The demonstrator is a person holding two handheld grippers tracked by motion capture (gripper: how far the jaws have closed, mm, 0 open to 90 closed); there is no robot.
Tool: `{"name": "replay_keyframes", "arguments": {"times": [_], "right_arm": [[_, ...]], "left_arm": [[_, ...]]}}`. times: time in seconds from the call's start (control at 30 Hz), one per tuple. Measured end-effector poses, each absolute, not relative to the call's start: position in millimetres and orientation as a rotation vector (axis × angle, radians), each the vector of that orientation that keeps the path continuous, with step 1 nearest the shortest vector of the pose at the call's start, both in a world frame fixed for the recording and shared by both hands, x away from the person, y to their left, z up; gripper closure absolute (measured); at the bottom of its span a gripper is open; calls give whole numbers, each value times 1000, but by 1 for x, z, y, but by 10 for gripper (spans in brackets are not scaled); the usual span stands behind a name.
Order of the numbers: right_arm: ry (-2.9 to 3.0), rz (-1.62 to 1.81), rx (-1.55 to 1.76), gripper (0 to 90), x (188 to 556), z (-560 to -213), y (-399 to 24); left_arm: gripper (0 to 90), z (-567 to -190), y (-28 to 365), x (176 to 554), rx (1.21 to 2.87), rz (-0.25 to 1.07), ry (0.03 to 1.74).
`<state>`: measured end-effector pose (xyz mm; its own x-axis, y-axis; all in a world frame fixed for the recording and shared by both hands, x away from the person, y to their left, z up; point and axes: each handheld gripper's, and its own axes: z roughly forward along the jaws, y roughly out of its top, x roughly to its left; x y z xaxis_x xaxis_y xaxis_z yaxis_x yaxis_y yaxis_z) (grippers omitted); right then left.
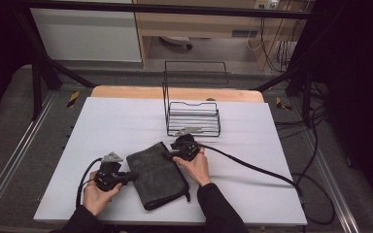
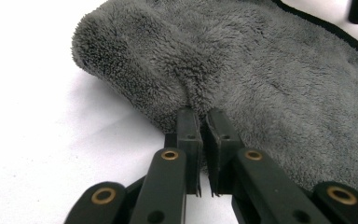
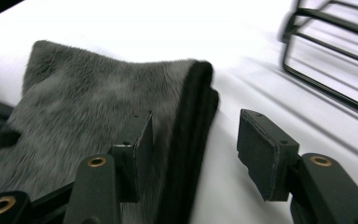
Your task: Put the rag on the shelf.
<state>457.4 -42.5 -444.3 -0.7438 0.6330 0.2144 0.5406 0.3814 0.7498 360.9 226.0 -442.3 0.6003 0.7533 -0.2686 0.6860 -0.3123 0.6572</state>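
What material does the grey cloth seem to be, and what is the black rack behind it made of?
Cloth: most likely a soft microfibre or fleece towel, matte dark grey; its short fuzzy pile shows close up, with a darker stitched border.
Rack: apparently thin metal wire with a black coating, judging by its slim straight rods and open frame; the finish could be paint or plastic.

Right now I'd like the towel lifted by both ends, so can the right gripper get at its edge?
Probably yes: the right gripper has its jaws open astride the grey towel's dark folded edge, with nothing between; the wire rack stands clear behind.
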Motion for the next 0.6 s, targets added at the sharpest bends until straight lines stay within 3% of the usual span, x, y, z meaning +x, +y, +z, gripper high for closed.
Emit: {"name": "replay_keyframes", "arguments": {"times": [0.23,0.43,0.6], "right_arm": [[2596,1300,1087,573,469,-455,-32],[2638,1333,1130,776,467,-454,-32],[2580,1365,1148,803,461,-454,-36]], "left_arm": [[848,-443,226,361,2071,116,1124],[845,-442,225,361,2076,128,1114],[803,-442,226,360,2059,145,1111]]}}
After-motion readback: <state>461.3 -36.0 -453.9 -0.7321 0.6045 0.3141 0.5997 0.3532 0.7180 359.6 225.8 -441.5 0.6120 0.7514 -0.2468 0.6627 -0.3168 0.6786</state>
